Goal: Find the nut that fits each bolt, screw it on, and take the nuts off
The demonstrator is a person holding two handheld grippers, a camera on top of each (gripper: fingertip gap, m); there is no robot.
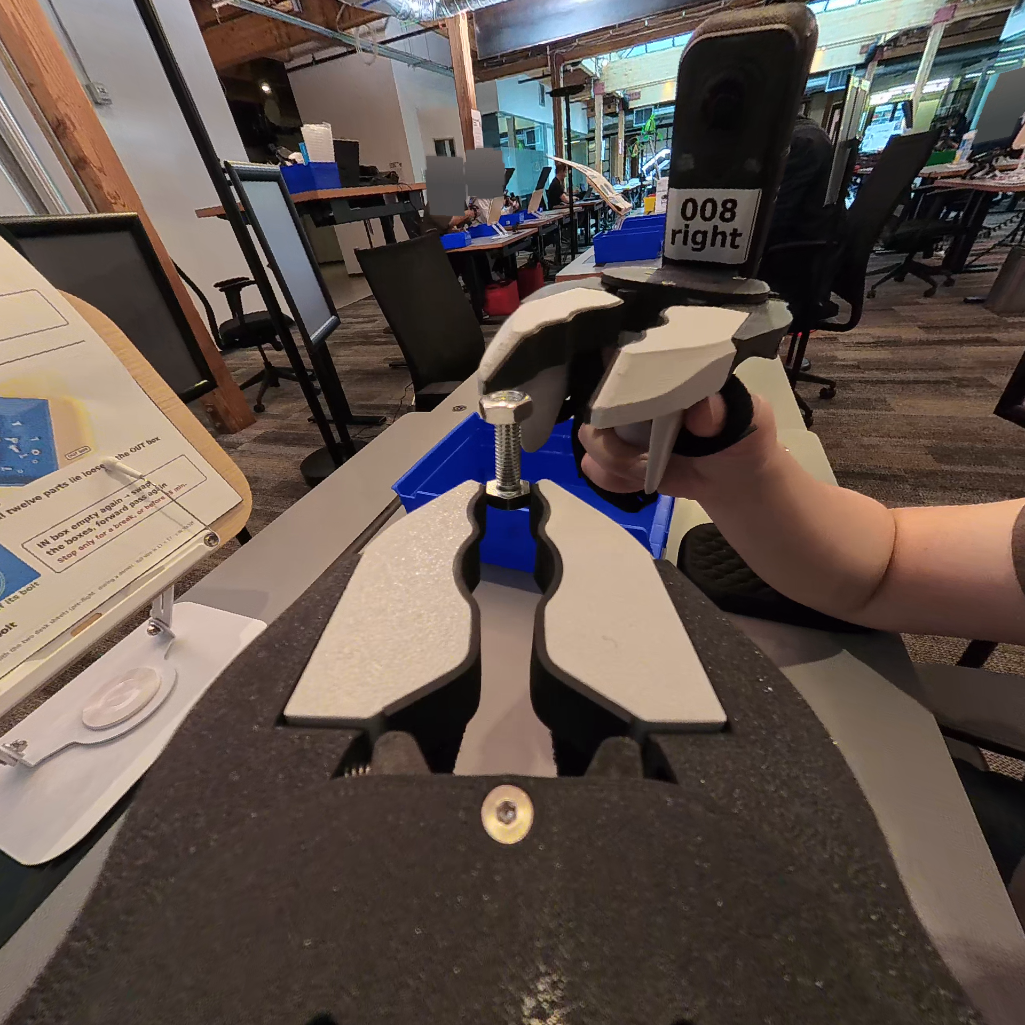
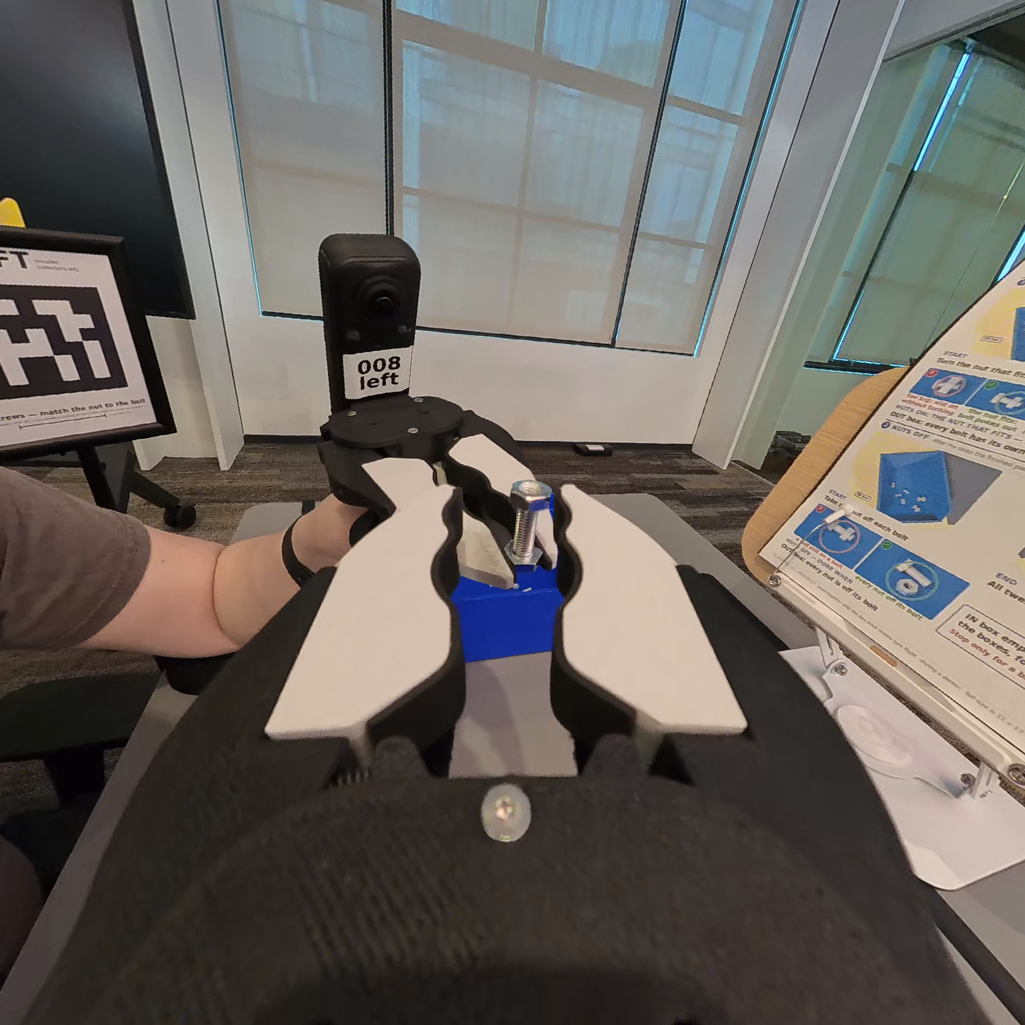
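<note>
A silver bolt [image 1: 507, 444] stands upright, head up, with a hex nut [image 1: 507, 490] on its lower thread. My left gripper [image 1: 507, 495] is shut on the nut and holds the bolt above a blue bin [image 1: 444, 471]. My right gripper [image 1: 546, 410] comes in from the right at the height of the bolt head. In the right wrist view the bolt [image 2: 524, 527] and nut [image 2: 518, 557] sit in the left gripper [image 2: 518, 561]. The right gripper [image 2: 510, 499] is open, its fingers on either side of the bolt head with a gap on both sides.
The blue bin [image 2: 499, 615] sits on a grey table [image 1: 333, 527]. An instruction board on a white stand [image 1: 83, 471] is at the table's left, and it also shows in the right wrist view [image 2: 915, 527]. A framed marker sign [image 2: 55, 344] and office chairs stand beyond. Less than 4 cm separates the two grippers' tips.
</note>
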